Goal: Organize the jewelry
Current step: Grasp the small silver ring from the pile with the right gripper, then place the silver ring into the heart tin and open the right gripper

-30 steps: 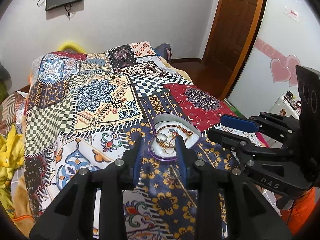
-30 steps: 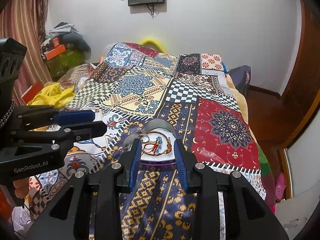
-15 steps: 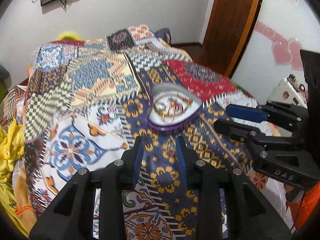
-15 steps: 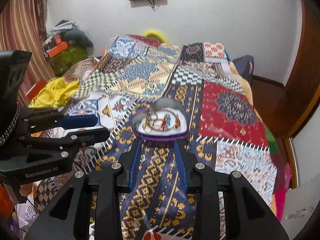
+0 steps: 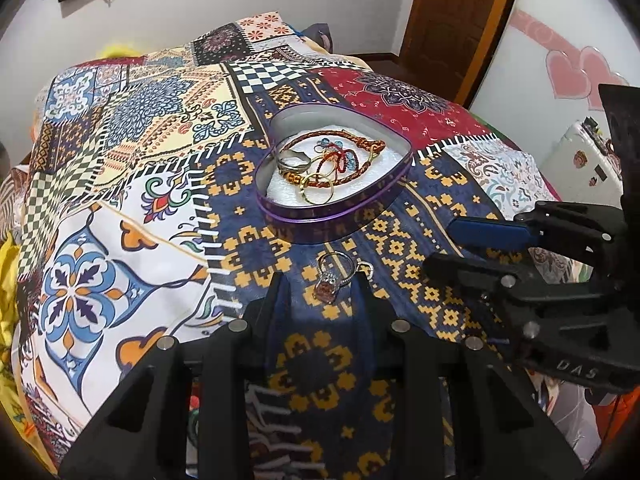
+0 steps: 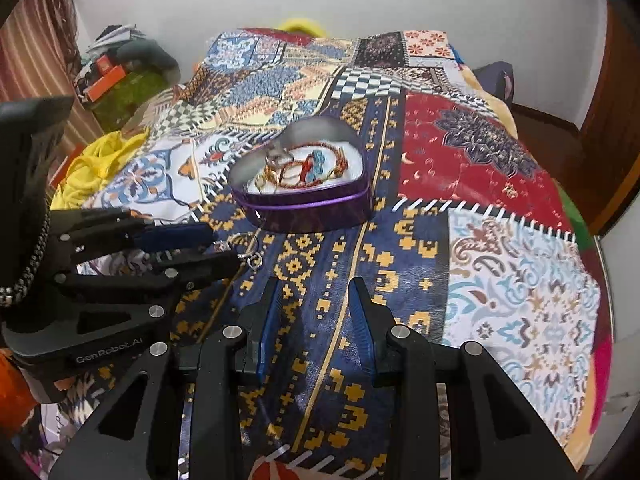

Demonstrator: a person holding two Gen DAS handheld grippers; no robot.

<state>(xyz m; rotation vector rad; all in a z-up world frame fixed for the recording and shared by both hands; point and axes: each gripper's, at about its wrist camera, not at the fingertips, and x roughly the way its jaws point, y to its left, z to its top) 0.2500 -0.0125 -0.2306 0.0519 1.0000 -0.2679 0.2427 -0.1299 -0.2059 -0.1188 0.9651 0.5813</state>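
Landmark: heart-shaped tin (image 5: 334, 168), lid off, sitting on the patchwork bedspread (image 5: 132, 184).

Left wrist view only: tin contents sharp. A braided bracelet (image 5: 340, 138), a gold ring (image 5: 318, 188) and a silver ring (image 5: 294, 160) lie on white padding. A loose ring (image 5: 334, 276) with a reddish stone lies on the bedspread just in front of the tin, between the fingertips of the left tongs (image 5: 320, 284), which are spread and touching nothing.

Right wrist view only: tin (image 6: 304, 196) blurred, contents unclear. Right tongs (image 6: 314, 292) spread, holding nothing, well in front of the tin over blue-and-yellow fabric. The left tongs (image 6: 224, 246) partly cover the loose ring (image 6: 246, 246).

Surroundings: yellow cloth (image 6: 96, 160) left of the tin, wooden door (image 5: 452, 20) beyond it to the right.
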